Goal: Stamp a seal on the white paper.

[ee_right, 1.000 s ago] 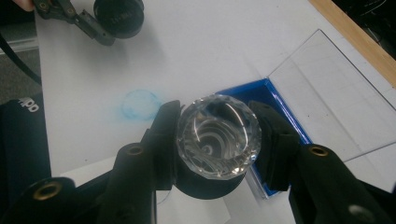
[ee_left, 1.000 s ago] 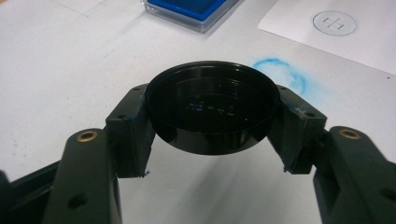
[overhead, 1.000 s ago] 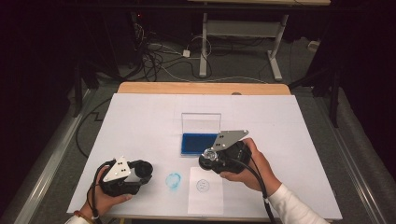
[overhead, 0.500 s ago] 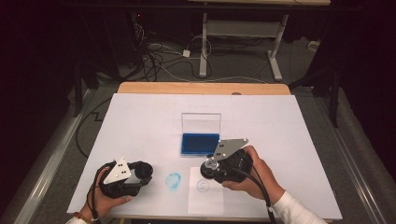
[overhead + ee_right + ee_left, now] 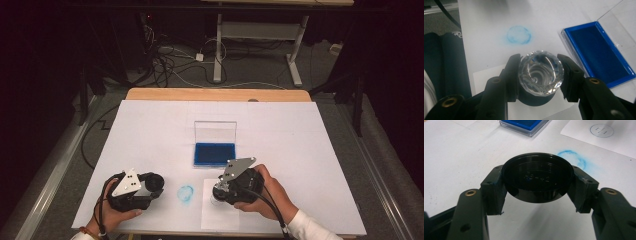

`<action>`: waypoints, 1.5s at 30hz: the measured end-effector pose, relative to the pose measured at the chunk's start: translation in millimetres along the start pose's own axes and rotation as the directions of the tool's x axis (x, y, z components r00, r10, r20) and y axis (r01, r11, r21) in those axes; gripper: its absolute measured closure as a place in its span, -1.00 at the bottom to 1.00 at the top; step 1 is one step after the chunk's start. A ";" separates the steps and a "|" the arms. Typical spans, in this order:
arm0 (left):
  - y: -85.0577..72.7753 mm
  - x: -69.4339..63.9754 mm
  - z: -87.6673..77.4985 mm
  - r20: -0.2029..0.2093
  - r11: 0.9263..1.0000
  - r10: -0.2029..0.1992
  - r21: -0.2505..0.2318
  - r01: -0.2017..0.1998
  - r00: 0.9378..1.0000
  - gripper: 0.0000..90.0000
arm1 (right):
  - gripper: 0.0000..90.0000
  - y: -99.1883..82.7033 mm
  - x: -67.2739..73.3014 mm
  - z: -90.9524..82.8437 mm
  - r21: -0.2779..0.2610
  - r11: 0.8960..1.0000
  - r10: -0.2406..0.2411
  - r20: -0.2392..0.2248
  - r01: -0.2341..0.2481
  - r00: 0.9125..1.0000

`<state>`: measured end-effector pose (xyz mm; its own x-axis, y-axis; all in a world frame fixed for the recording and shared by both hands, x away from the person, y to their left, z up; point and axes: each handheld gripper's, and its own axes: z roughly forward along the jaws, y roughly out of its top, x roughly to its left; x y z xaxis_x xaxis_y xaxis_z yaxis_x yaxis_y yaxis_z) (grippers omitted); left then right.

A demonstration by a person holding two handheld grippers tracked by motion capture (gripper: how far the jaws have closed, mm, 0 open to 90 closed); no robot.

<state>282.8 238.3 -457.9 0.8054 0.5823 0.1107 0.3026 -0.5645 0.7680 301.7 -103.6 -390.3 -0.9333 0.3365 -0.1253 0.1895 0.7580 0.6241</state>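
at a white-covered table (image 5: 150, 130), a person's two hands worked a pair of handheld grippers near the front edge. the left gripper (image 5: 537, 192) sat at the near left, its jaws closed in on a round black cap (image 5: 537, 178), which hung clamped by its rim just above the sheet; faint marks on the cap's inner face were too dim to read. from the high view the cap itself was largely lost against the gripper's dark body (image 5: 135, 190), and the person's hand was cut off at the wrist by the bottom of the frame.

the right gripper (image 5: 540, 75) was clamped on a faceted clear-topped stamp (image 5: 540, 71), its pads pressing the crystal-like knob from both sides. the stamp's black lower body showed beneath the knob over a small sheet of white paper (image 5: 489, 72); whether its base actually touched the paper could not be told, since the knob and jaws hid the contact. in the left gripper view a printed circle (image 5: 602, 130) showed on that paper, its upper edge cut off.

a smudged blue ring (image 5: 186, 193) lay on the table cover between the two grippers. behind it stood an open blue ink pad (image 5: 215, 154), its clear lid (image 5: 215, 132) raised upright and hard to make out against the white.
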 end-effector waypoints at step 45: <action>0.2 -1.9 1.8 0.005 1.000 0.011 0.014 -0.011 1.000 -0.18 | 0.26 -19.9 4.6 42.0 0.020 0.999 0.034 -0.036 -0.034 0.999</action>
<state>282.2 236.1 -459.1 0.8109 0.5736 0.1160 0.3010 -0.5788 0.7579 306.5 -93.6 -435.6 -0.9366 0.3420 -0.0757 0.2269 0.7572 0.6125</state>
